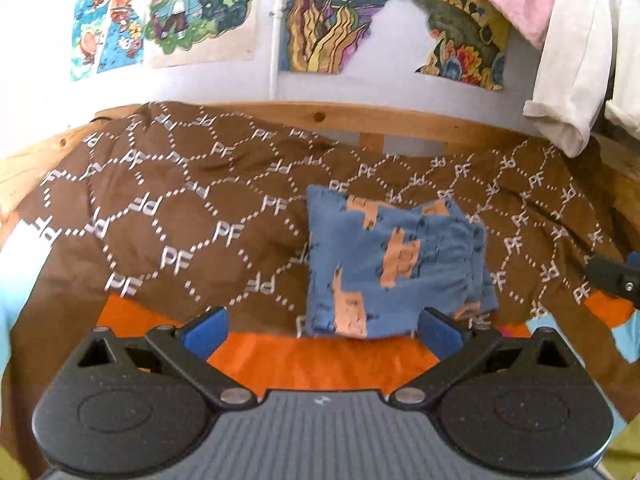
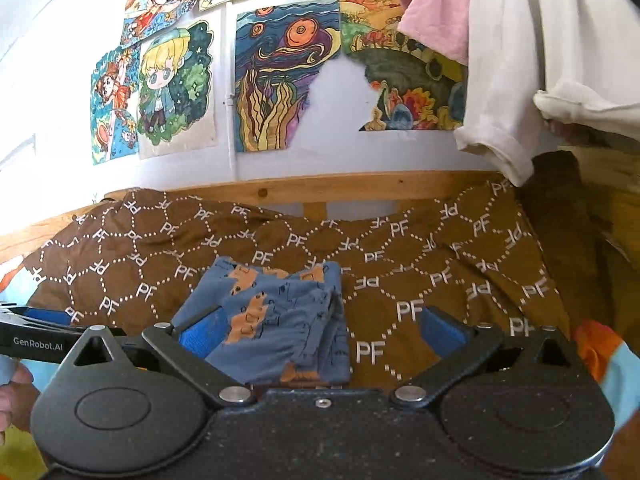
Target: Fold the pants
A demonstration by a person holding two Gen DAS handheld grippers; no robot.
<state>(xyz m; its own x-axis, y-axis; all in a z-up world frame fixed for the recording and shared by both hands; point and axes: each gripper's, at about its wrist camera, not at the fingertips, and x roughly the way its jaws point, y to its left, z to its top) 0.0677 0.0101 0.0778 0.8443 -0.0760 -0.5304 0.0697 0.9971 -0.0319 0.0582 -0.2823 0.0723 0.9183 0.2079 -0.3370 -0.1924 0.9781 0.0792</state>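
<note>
The blue pants [image 1: 384, 268] with orange patches lie folded into a compact rectangle on the brown patterned blanket [image 1: 192, 216]. My left gripper [image 1: 324, 330] stands open just short of their near edge, nothing between its blue pads [image 1: 206, 330]. In the right wrist view the same folded pants [image 2: 276, 320] lie ahead and slightly left. My right gripper [image 2: 320, 334] is open above them without touching, the cloth lying behind its left pad. The right gripper's tip [image 1: 612, 276] shows at the far right of the left wrist view.
A wooden bed frame [image 1: 360, 116] runs behind the blanket under a wall of colourful drawings [image 2: 280, 76]. White and pink garments [image 2: 532, 60] hang at the upper right. An orange sheet [image 1: 320, 360] lies at the blanket's near edge. The left gripper [image 2: 36, 332] and a hand show at left.
</note>
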